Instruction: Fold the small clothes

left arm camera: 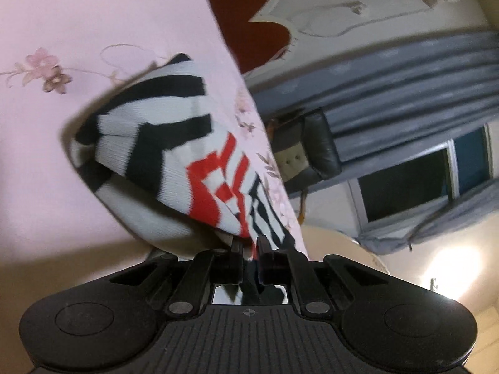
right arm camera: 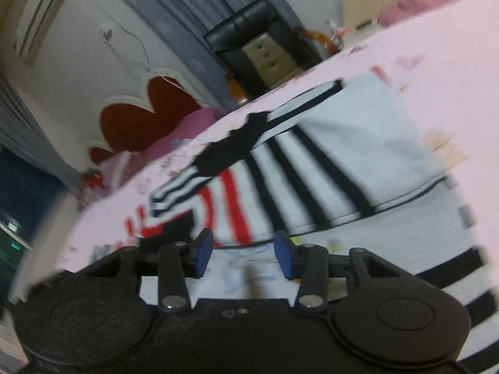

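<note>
A small knit garment (left arm camera: 162, 143), white with black stripes and red markings, hangs bunched over the pink floral bedsheet (left arm camera: 93, 31). My left gripper (left arm camera: 249, 243) is shut on its striped edge and holds it lifted. In the right wrist view the same garment (right arm camera: 343, 162) lies partly spread on the sheet (right arm camera: 452, 46), blurred by motion. My right gripper (right arm camera: 243, 249) is open with blue pads (right arm camera: 202, 251), just above the garment's near part and holding nothing.
The bed's edge runs close by in both views. Beyond it stand a black leather chair (left arm camera: 315, 143), grey curtains (left arm camera: 405, 87) and a window (left arm camera: 411, 180). A red heart-shaped headboard (right arm camera: 143, 115) and pink pillows (right arm camera: 187, 131) sit at the bed's end.
</note>
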Available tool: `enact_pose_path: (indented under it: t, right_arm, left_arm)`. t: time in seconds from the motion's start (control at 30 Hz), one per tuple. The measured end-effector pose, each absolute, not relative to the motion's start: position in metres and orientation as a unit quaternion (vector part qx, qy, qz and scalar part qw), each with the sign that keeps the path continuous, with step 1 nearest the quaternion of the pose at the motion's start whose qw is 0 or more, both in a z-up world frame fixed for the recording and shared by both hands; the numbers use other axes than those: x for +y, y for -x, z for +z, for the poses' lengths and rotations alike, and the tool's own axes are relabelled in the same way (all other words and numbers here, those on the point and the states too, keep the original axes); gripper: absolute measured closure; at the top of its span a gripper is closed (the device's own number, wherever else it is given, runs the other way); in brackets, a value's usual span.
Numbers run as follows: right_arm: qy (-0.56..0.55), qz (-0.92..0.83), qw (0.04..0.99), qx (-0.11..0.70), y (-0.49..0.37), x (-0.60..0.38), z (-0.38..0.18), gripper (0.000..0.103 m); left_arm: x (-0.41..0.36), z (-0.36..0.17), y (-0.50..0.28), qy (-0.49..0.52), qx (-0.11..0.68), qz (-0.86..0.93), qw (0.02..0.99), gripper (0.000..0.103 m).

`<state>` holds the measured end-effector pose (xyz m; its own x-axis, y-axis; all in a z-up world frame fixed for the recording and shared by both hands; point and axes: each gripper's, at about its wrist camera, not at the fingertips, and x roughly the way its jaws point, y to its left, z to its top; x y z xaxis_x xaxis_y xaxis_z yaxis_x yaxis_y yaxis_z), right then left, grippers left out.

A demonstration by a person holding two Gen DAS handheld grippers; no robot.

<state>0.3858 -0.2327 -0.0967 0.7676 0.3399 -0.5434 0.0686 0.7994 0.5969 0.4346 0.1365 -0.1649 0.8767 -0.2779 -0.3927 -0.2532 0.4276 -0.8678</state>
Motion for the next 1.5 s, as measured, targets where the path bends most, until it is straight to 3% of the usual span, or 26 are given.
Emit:
enact_pose_path:
  t: [0.2, 0.27, 0.3, 0.47, 0.6, 0.63, 0.67, 0.7, 1.1, 1.3, 1.5]
  right_arm:
    - [-0.398, 0.138, 0.832, 0.362, -0.422, -0.181, -0.130, 0.058]
    - [-0.438, 0.145, 0.805, 0.373, -0.430, -0.170, -0.144, 0.058]
    - [-0.457, 0.146, 0.792, 0.377, -0.433, -0.164, -0.150, 0.058]
    - [-0.517, 0.162, 0.747, 0.385, -0.449, -0.134, -0.172, 0.058]
    - [-0.524, 0.159, 0.743, 0.385, -0.468, -0.114, -0.178, 0.064]
    - [-0.517, 0.158, 0.747, 0.386, -0.472, -0.109, -0.176, 0.072]
    - [-0.502, 0.158, 0.756, 0.389, -0.477, -0.103, -0.173, 0.090]
    - [-0.483, 0.158, 0.766, 0.393, -0.480, -0.097, -0.169, 0.098]
    - [-0.243, 0.142, 0.925, 0.255, -0.459, -0.146, -0.048, 0.099]
    - [-0.210, 0.108, 0.939, 0.248, -0.444, -0.193, -0.042, 0.099]
    - [-0.225, 0.071, 0.940, 0.245, -0.434, -0.223, -0.057, 0.099]
  left_arm:
    - [0.142, -0.163, -0.434, 0.482, 0.286, -0.015, 0.828, 0.092]
    - [0.151, -0.162, -0.424, 0.472, 0.282, -0.010, 0.835, 0.070]
    - [0.155, -0.163, -0.415, 0.464, 0.278, -0.002, 0.841, 0.068]
    - [0.183, -0.171, -0.397, 0.437, 0.282, 0.027, 0.854, 0.068]
    - [0.194, -0.174, -0.402, 0.411, 0.293, 0.033, 0.863, 0.068]
    - [0.194, -0.175, -0.403, 0.402, 0.295, 0.032, 0.866, 0.068]
    - [0.193, -0.174, -0.404, 0.392, 0.295, 0.032, 0.871, 0.068]
    - [0.191, -0.173, -0.406, 0.382, 0.295, 0.033, 0.875, 0.068]
    - [0.146, -0.147, -0.436, 0.247, 0.294, 0.002, 0.923, 0.063]
    - [0.114, -0.122, -0.447, 0.158, 0.292, -0.037, 0.943, 0.063]
    - [0.103, -0.108, -0.433, 0.137, 0.288, -0.062, 0.946, 0.063]
